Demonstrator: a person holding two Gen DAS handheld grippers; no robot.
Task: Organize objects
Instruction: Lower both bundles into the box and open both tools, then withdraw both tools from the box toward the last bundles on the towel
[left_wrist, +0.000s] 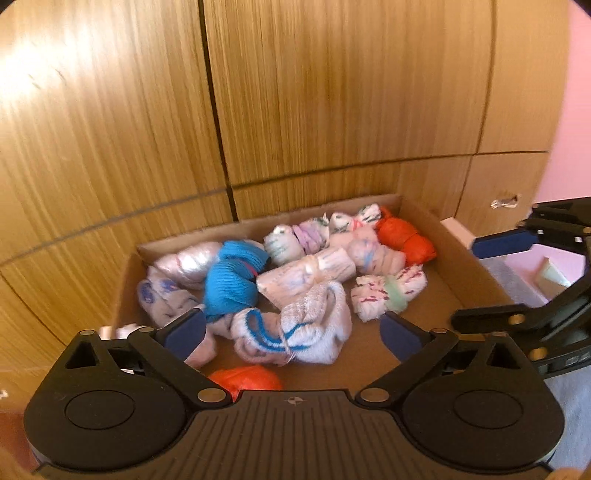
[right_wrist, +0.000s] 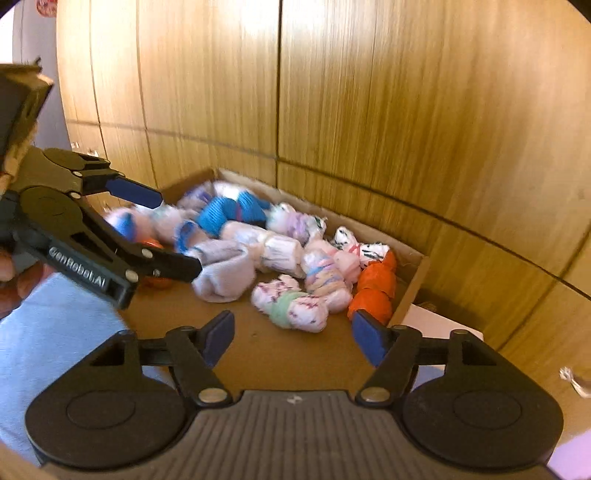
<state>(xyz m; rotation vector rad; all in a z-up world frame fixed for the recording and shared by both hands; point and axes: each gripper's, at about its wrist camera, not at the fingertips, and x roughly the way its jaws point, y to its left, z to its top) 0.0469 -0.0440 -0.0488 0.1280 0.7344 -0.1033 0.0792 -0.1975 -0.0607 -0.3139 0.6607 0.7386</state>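
Note:
A cardboard box (left_wrist: 458, 273) holds several rolled sock bundles. Among them are a blue one (left_wrist: 232, 277), an orange one (left_wrist: 404, 238) at the far right, a white one with blue stripes (left_wrist: 295, 332), and a white one with a green band (left_wrist: 388, 297). My left gripper (left_wrist: 293, 334) is open and empty, hovering over the near part of the box above the striped bundle. My right gripper (right_wrist: 291, 338) is open and empty above the bare box floor (right_wrist: 288, 347), near the green-banded bundle (right_wrist: 291, 308). The left gripper (right_wrist: 170, 229) also shows in the right wrist view.
Wooden wardrobe doors (left_wrist: 332, 92) stand right behind the box. A pale blue cloth (right_wrist: 55, 332) lies under the box at the left. A small white box (left_wrist: 460, 230) sits beside the cardboard box's right wall. The right gripper (left_wrist: 517, 258) shows at the right edge.

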